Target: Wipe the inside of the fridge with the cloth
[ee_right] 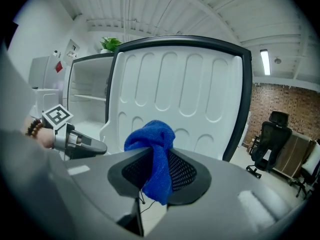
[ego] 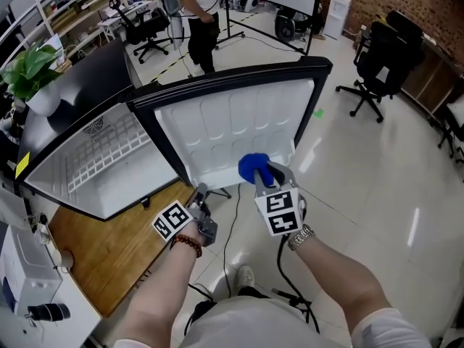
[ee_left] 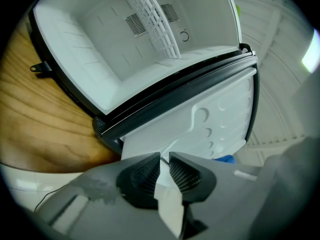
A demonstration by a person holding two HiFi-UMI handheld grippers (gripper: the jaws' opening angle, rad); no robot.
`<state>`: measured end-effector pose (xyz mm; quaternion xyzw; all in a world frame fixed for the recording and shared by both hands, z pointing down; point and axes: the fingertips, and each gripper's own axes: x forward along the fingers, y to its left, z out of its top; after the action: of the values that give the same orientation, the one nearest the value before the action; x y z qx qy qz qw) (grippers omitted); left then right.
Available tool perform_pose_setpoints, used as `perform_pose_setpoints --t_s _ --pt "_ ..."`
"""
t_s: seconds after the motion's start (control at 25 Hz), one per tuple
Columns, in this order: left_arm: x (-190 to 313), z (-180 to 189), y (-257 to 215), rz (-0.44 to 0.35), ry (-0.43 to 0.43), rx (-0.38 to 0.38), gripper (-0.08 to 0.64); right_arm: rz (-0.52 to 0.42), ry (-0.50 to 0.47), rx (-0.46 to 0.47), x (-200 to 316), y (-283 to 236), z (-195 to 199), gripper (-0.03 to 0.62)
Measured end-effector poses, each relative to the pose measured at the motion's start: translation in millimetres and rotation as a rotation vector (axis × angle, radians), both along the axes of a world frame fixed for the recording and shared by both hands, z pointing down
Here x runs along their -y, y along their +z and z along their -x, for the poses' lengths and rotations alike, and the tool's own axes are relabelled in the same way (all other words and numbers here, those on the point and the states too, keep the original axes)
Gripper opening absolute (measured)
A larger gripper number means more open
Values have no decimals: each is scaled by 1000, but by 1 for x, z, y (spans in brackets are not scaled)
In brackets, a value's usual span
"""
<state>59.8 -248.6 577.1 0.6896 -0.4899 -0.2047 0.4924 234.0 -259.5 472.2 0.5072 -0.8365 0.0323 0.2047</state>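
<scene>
Cloth (ee_right: 152,146) is hanging bunched between the pads of our right gripper (ee_right: 159,170), which is clamping it firmly. A blue fold is sticking up above the jaws and a tail is drooping below them. We are holding it in front of the white inner face of the door (ego: 232,125), low down near the bottom edge. We cannot tell whether it is touching the panel.

Our left gripper (ee_left: 165,160) is standing released, its jaws a narrow gap apart with nothing pinched between them. It is pointing at the door's lower corner on the hinge side, close to where the door is meeting the fridge (ego: 94,176).

In the head view both grippers are showing side by side just below the door, the left one near the edge of the table (ego: 109,256). The door is standing wide open.

The fridge is sitting on the wooden table with its white cavity facing us, and a wire shelf (ee_left: 150,19) is showing inside. A plant (ego: 29,67) is standing by the fridge's far side.

Beyond the door, on the glossy floor (ego: 377,172), black chairs (ego: 380,56) are standing at the right, and a person (ego: 199,20) is standing further back.
</scene>
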Motion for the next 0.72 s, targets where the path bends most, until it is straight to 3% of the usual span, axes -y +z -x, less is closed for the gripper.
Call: perform_pose_setpoints --t_s 0.44,0.72 --pt "1 -5 -2 15 15 0 80 5 -42 10 4 0 19 86" --pt "-18 4 -26 -12 71 33 80 1 -95 36 -6 -12 56 86"
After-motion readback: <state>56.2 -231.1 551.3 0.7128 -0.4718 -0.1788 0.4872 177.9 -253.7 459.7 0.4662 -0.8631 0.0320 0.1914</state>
